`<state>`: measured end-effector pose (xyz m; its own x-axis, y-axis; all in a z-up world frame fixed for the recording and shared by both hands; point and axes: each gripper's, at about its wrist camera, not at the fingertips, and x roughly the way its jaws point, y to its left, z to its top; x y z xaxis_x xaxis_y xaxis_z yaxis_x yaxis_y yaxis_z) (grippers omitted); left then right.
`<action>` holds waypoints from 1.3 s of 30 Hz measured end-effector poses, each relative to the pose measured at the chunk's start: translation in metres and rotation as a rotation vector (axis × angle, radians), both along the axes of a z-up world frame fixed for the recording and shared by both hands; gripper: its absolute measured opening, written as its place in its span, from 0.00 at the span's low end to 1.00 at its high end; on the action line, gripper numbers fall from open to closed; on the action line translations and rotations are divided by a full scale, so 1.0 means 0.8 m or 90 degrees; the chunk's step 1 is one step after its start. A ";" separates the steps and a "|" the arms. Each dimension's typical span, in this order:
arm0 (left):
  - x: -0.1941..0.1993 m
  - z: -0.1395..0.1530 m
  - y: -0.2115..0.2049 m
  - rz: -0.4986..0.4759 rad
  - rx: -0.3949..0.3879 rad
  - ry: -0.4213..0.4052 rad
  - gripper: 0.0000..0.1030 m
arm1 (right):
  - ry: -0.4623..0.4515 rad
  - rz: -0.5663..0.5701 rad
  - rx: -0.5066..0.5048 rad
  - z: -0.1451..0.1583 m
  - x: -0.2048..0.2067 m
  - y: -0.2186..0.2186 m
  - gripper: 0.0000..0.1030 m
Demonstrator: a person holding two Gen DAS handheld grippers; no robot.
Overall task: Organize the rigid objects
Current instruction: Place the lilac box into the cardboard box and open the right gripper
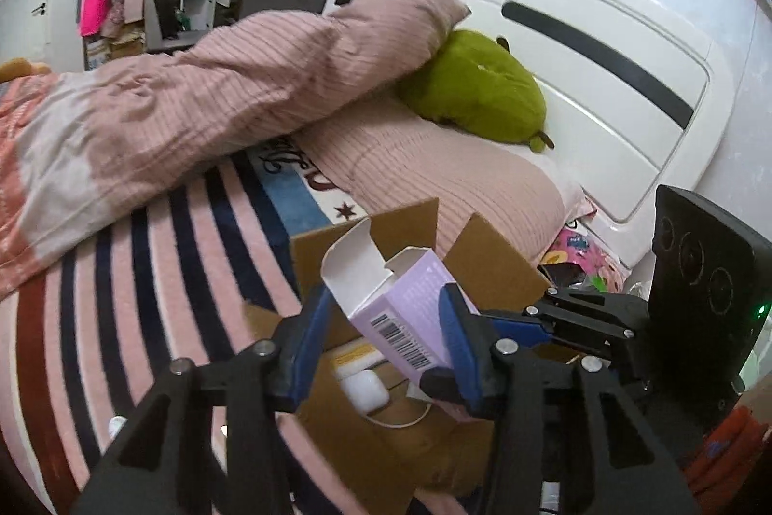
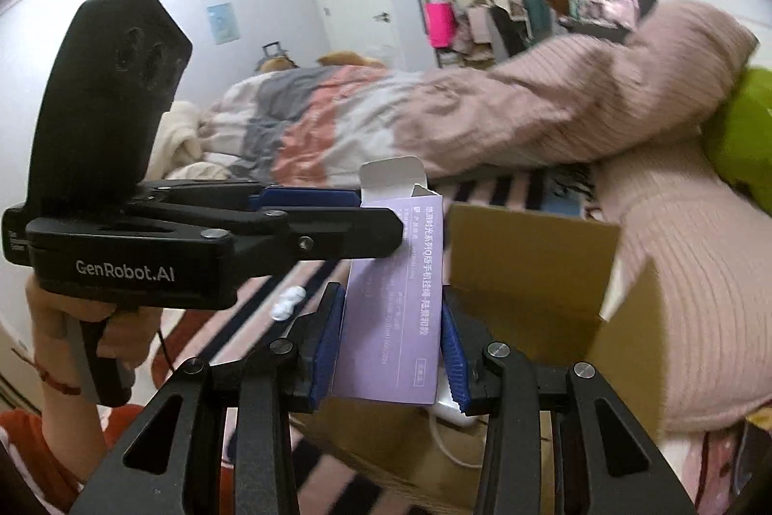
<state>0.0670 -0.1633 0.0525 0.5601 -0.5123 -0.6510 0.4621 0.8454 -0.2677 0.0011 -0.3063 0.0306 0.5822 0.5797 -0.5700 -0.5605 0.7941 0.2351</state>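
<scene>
A lilac carton (image 1: 410, 322) with a barcode and an open white flap hangs over an open cardboard box (image 1: 492, 259) on the bed. My left gripper (image 1: 388, 295) has its blue pads on either side of the carton's flap end. The right pad lies flat on it and the left pad meets it near the tip. From the right wrist, my right gripper (image 2: 392, 293) is shut on the carton (image 2: 395, 322) lower down. The left gripper (image 2: 381, 211) comes in from the left and clamps the top. The cardboard box (image 2: 530, 269) holds a white earbud case (image 1: 364, 389) and a white cable (image 1: 400, 421).
The box rests on a striped blanket (image 1: 144, 273) beside pink ribbed pillows (image 1: 434, 177) and a green plush toy (image 1: 477, 90). A white headboard (image 1: 603, 47) stands behind. A small white object (image 2: 289, 302) lies on the blanket. A hand (image 2: 62, 322) holds the left tool.
</scene>
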 end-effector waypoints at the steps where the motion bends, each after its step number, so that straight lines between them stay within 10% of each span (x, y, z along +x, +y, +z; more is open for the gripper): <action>1: 0.003 -0.003 -0.004 -0.003 0.000 0.006 0.42 | 0.006 -0.005 -0.001 -0.003 0.003 -0.006 0.33; 10: 0.029 -0.023 -0.020 -0.009 -0.009 0.034 0.69 | 0.011 -0.008 0.007 -0.015 0.014 -0.023 0.33; 25: 0.024 -0.022 -0.005 -0.002 0.010 0.027 0.63 | 0.040 -0.028 -0.045 -0.019 0.017 -0.005 0.41; 39: -0.054 -0.010 0.177 0.158 0.044 -0.042 0.71 | 0.005 0.068 -0.077 0.005 -0.020 0.123 0.50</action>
<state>0.0235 -0.0217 0.0443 0.7053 -0.3092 -0.6380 0.2529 0.9504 -0.1810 -0.0149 -0.2080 0.0346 0.5159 0.5654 -0.6436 -0.6420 0.7526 0.1465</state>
